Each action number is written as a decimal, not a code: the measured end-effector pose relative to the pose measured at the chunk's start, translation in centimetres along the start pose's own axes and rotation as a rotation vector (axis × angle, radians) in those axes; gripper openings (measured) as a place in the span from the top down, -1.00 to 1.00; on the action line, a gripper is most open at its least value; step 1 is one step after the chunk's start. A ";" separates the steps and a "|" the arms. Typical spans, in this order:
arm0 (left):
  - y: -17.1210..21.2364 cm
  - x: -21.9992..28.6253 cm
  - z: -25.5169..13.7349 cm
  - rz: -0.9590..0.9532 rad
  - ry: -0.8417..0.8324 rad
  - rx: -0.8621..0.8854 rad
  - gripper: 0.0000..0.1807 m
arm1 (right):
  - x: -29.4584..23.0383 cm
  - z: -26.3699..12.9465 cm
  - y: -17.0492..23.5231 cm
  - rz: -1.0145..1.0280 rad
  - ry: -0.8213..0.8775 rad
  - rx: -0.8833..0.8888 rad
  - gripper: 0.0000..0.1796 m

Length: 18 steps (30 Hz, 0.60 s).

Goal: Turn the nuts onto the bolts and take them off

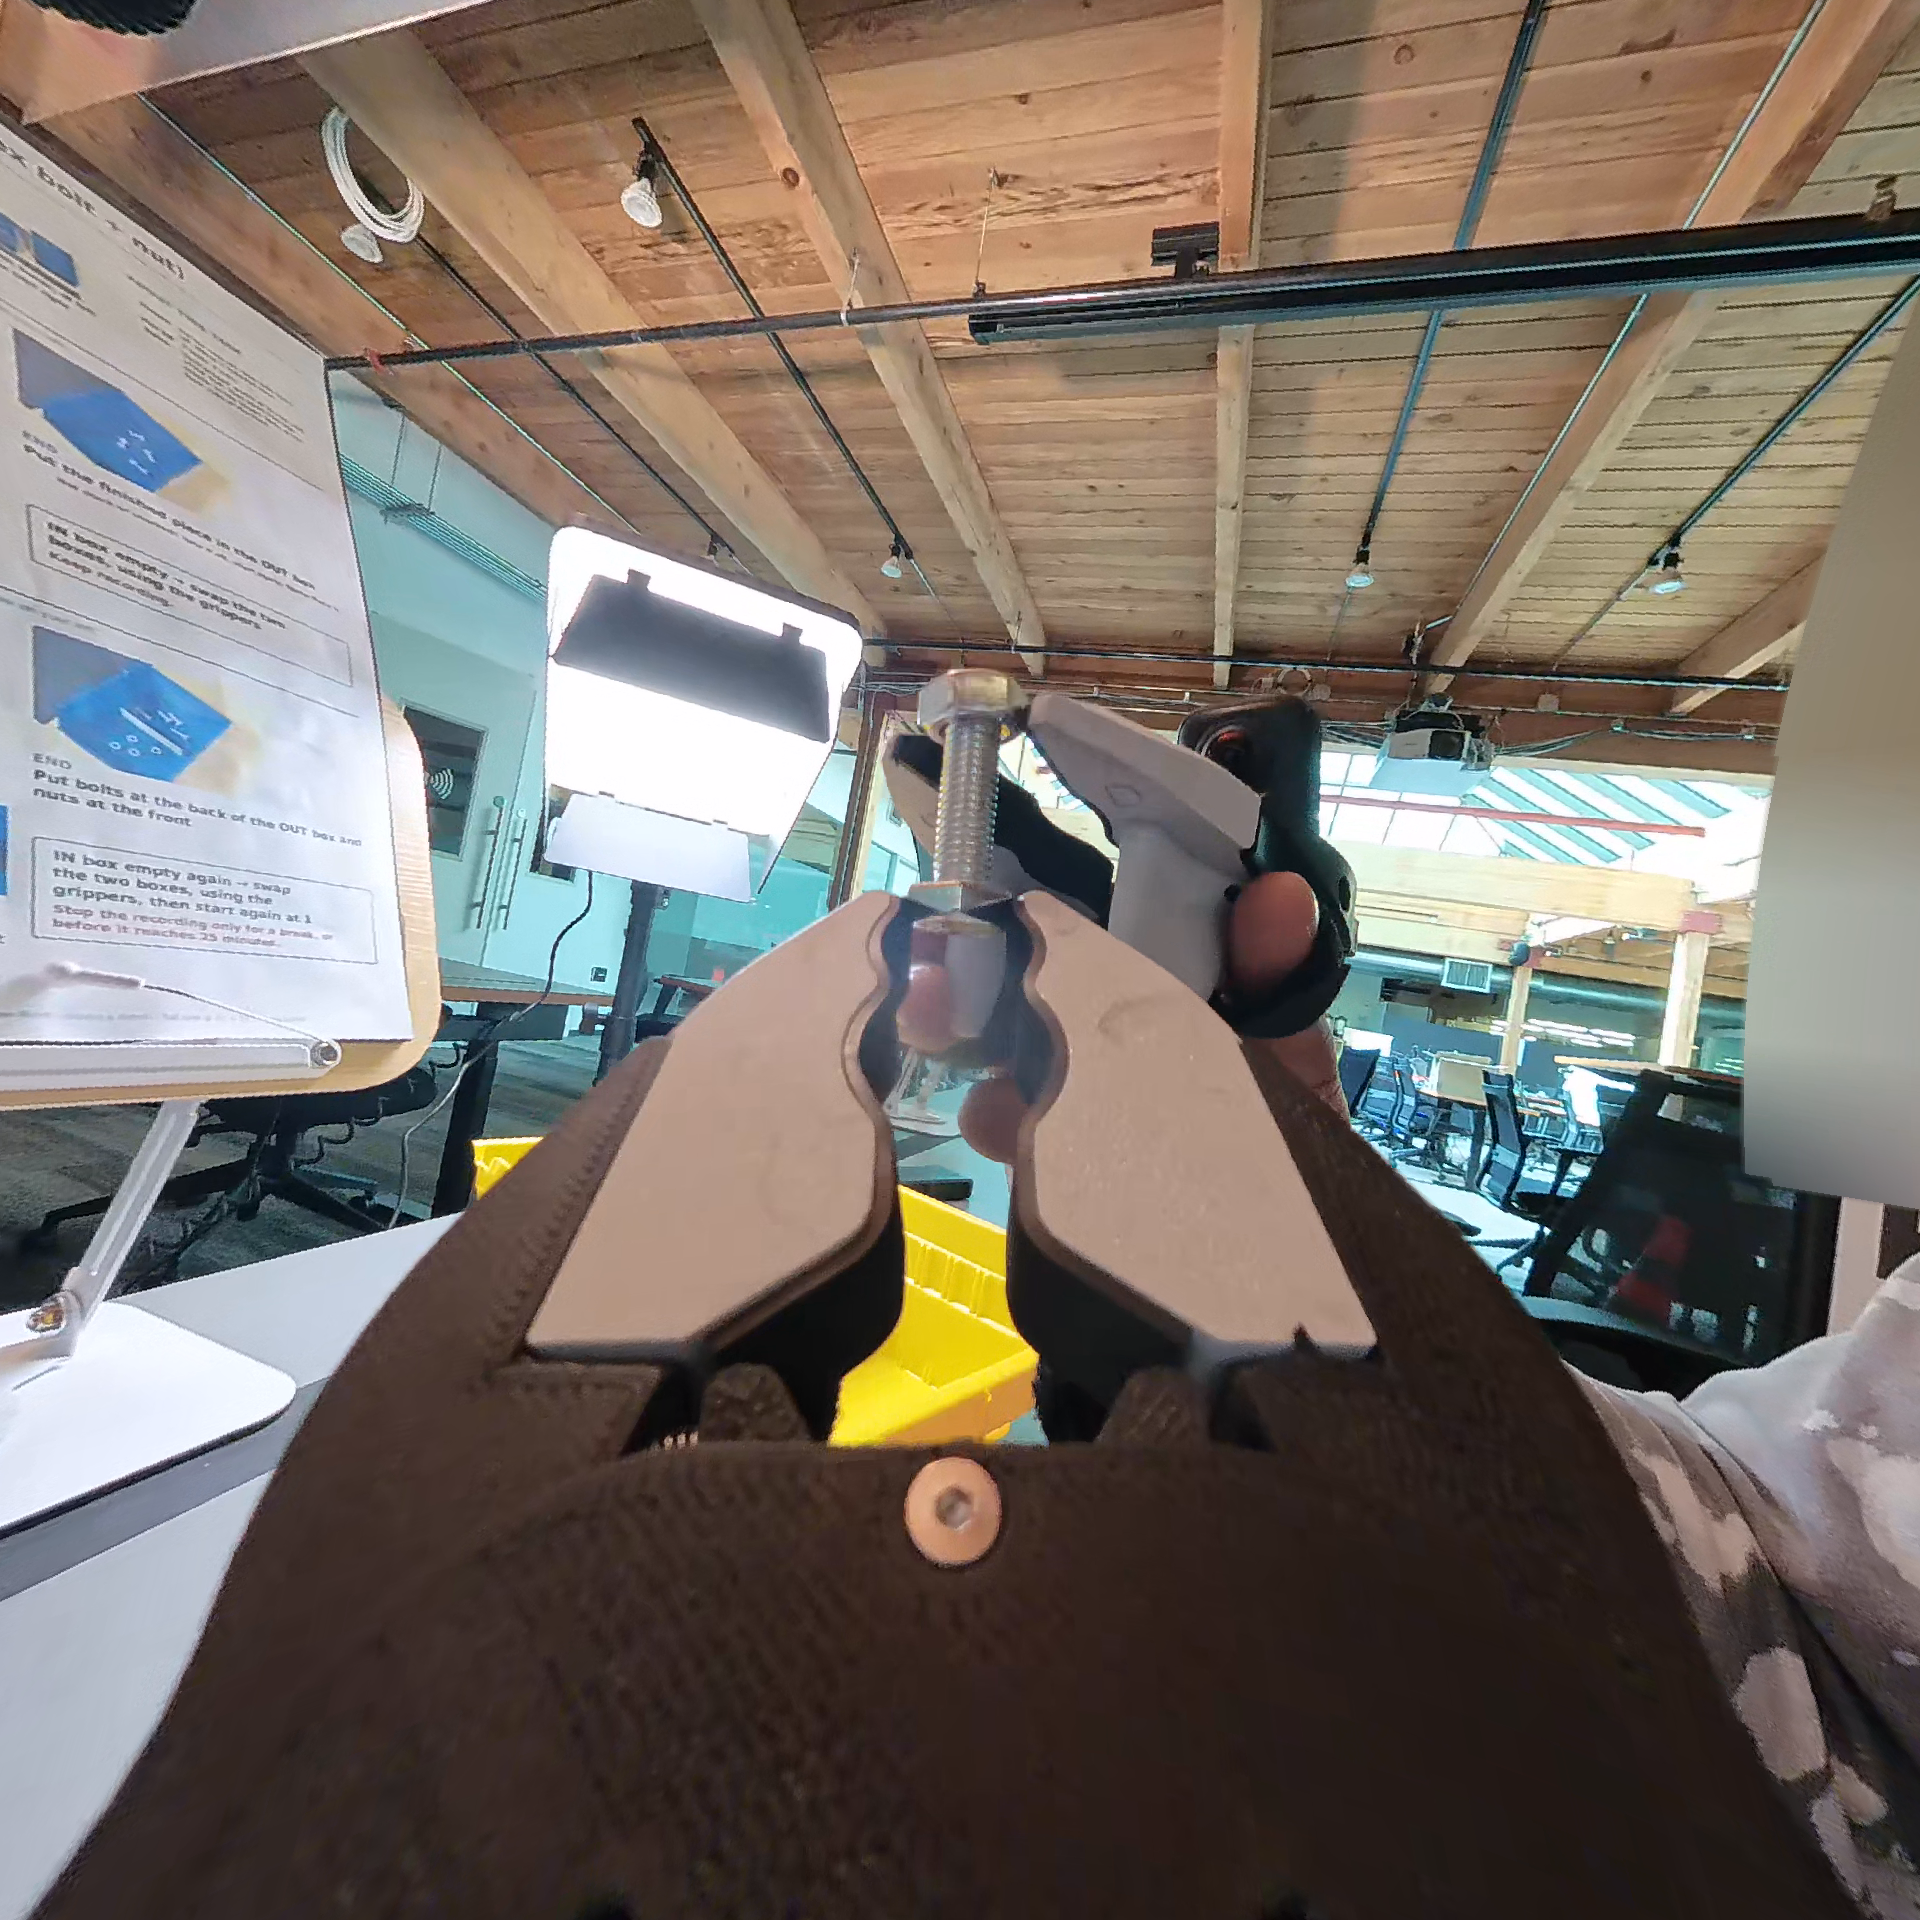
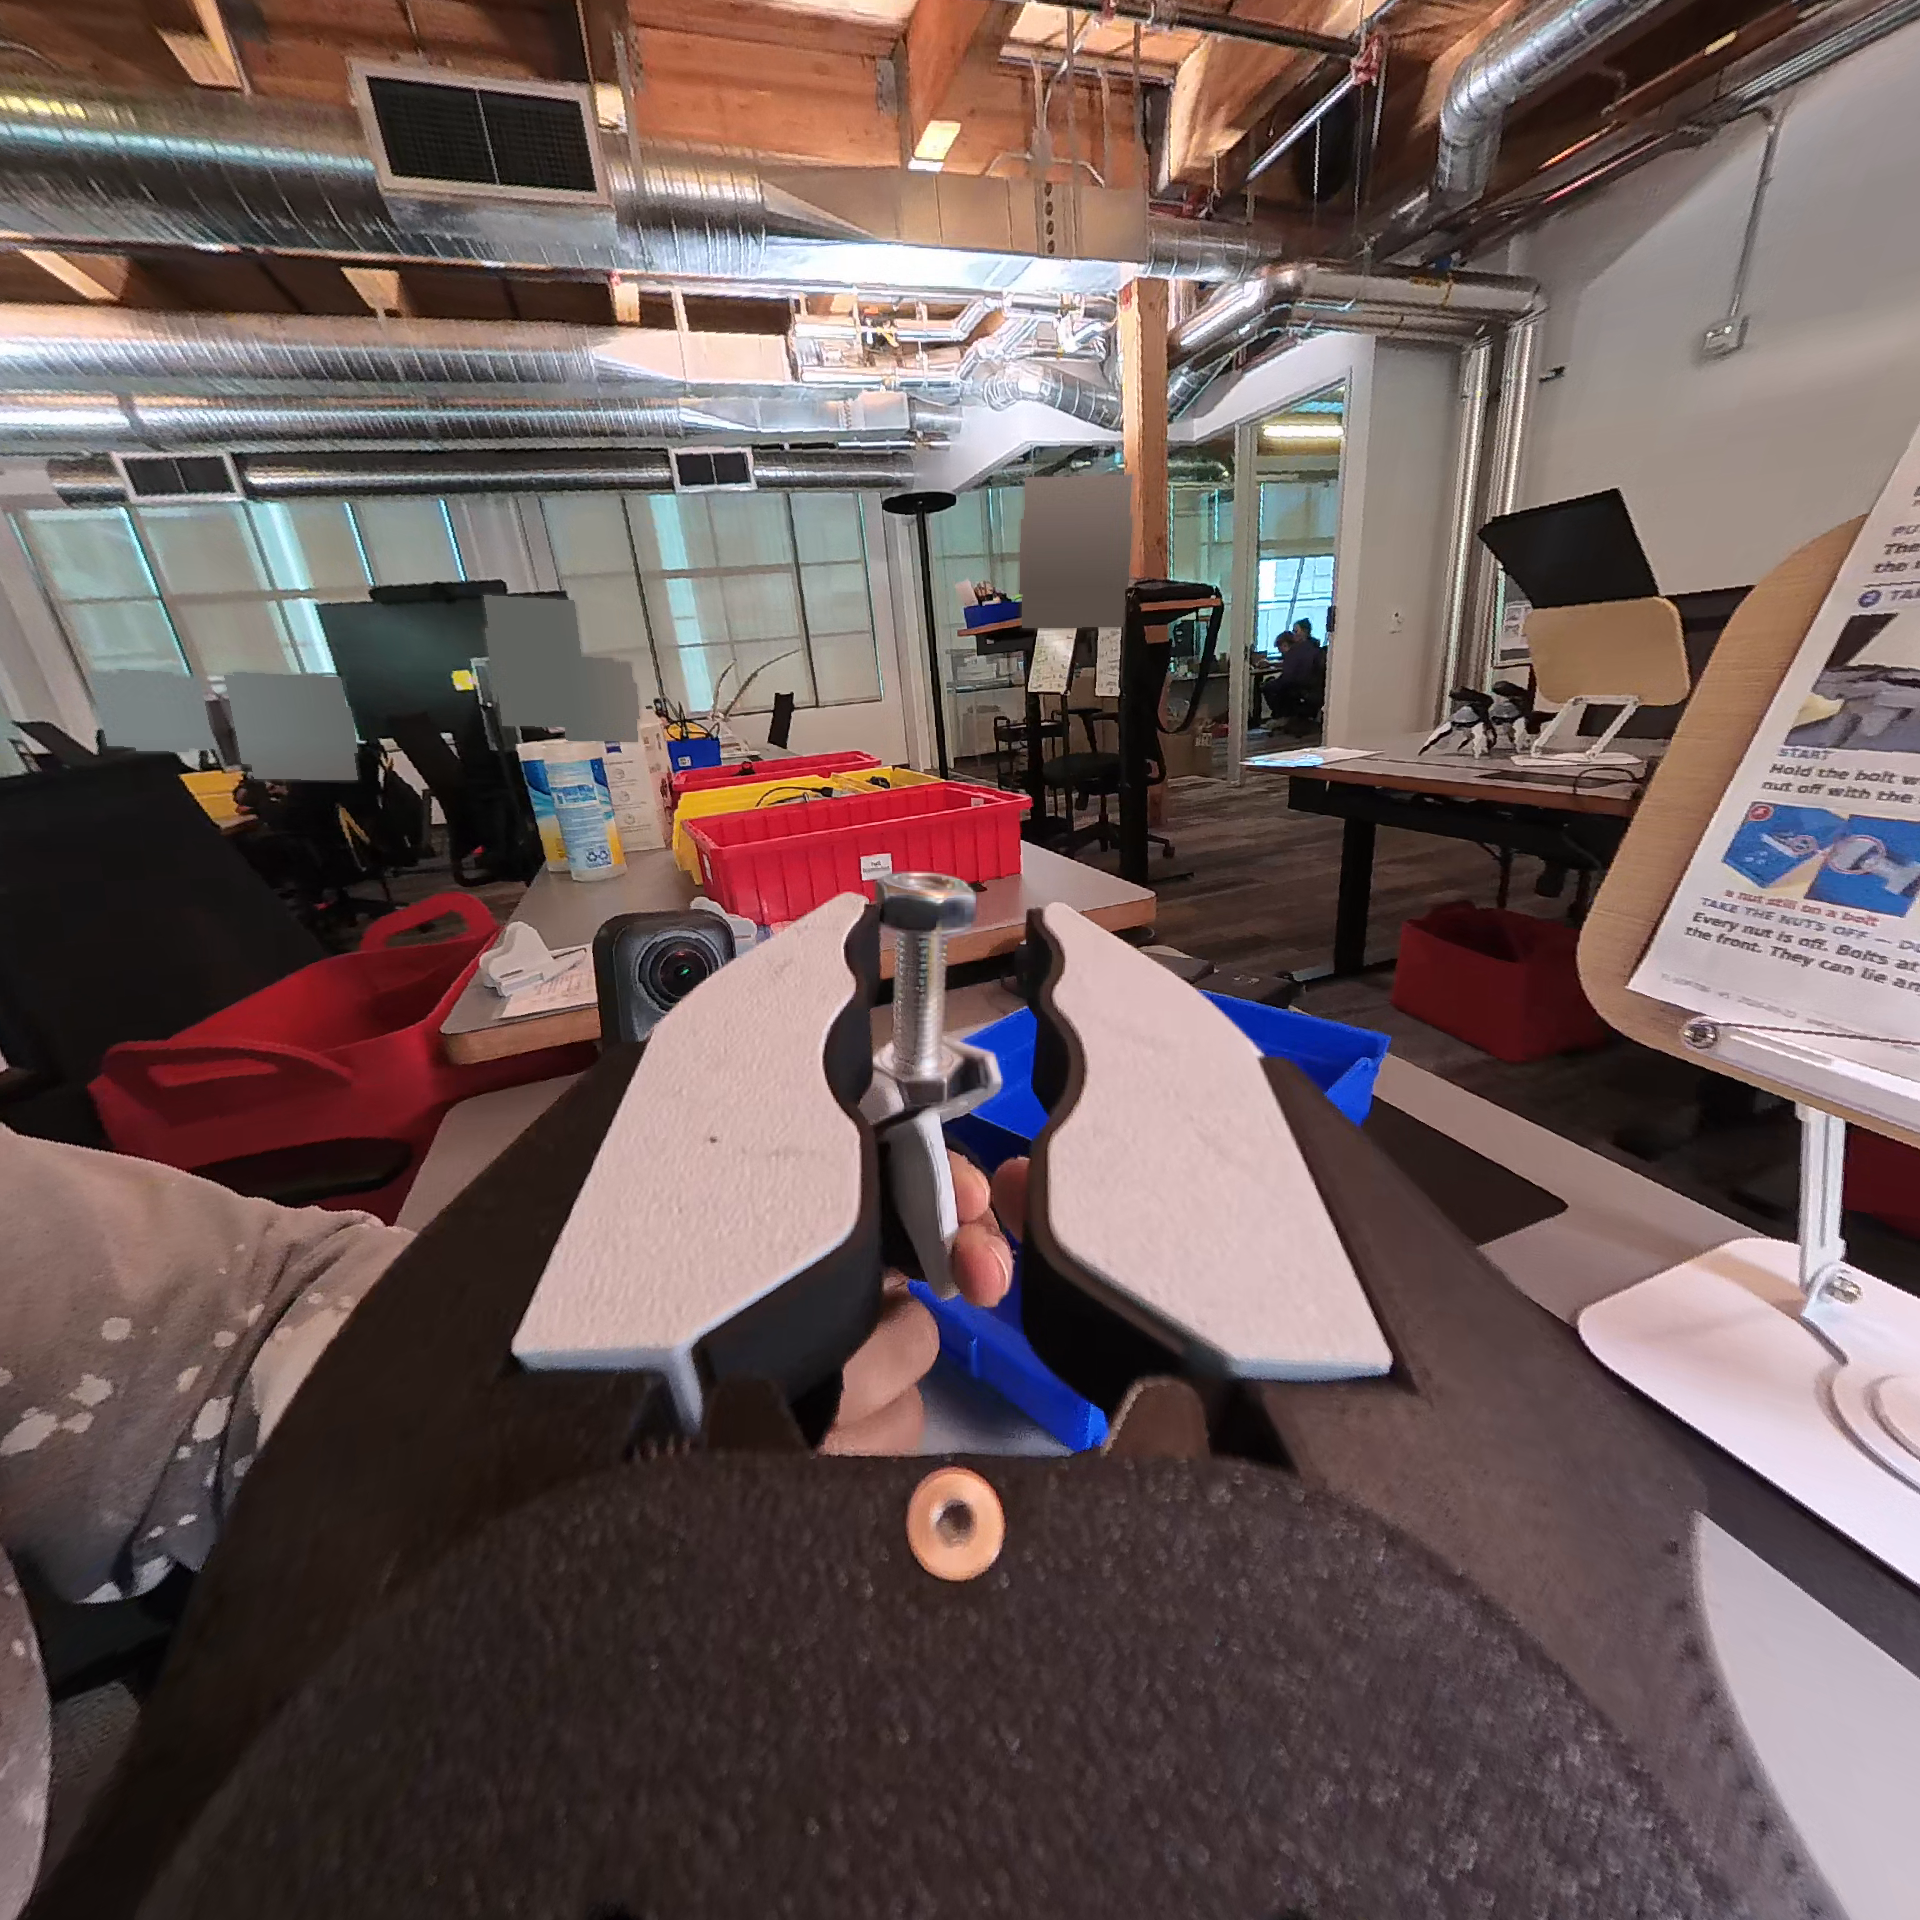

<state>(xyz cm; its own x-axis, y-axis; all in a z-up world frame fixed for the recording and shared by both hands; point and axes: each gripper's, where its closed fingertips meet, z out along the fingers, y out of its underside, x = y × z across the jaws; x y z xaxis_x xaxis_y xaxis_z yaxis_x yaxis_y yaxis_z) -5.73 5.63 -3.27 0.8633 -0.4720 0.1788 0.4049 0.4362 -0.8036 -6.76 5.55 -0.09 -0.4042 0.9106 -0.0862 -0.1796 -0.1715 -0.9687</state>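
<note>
Grey tabletop, lower left of the left wrist view, bearing a white stand base at far left and a yellow bin at centre. In the right wrist view, a blue bin sits centre right, another white stand base lower right.

The silver threaded bolt's lower tip is disappearing between the left gripper's grey fingertips, and the yellow plastic bin is lying mostly hidden behind them.
</note>
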 end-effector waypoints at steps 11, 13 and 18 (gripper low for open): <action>0.4 0.4 0.1 0.018 0.024 -0.021 0.80 | -0.7 0.2 0.0 -0.029 -0.015 -0.009 0.69; 0.3 0.6 0.2 0.017 0.032 -0.020 0.80 | -0.6 0.1 0.0 -0.032 -0.013 -0.011 0.72; 0.2 0.6 0.1 0.014 0.044 -0.020 0.80 | -1.0 -0.3 -0.2 -0.047 -0.059 -0.007 0.79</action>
<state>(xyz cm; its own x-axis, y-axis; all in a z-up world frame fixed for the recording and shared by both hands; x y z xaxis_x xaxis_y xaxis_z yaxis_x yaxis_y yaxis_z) -5.12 5.53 -3.24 0.8547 -0.4991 0.1427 0.3863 0.4278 -0.8172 -6.08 4.79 0.10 -0.4476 0.8938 -0.0273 -0.1930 -0.1263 -0.9730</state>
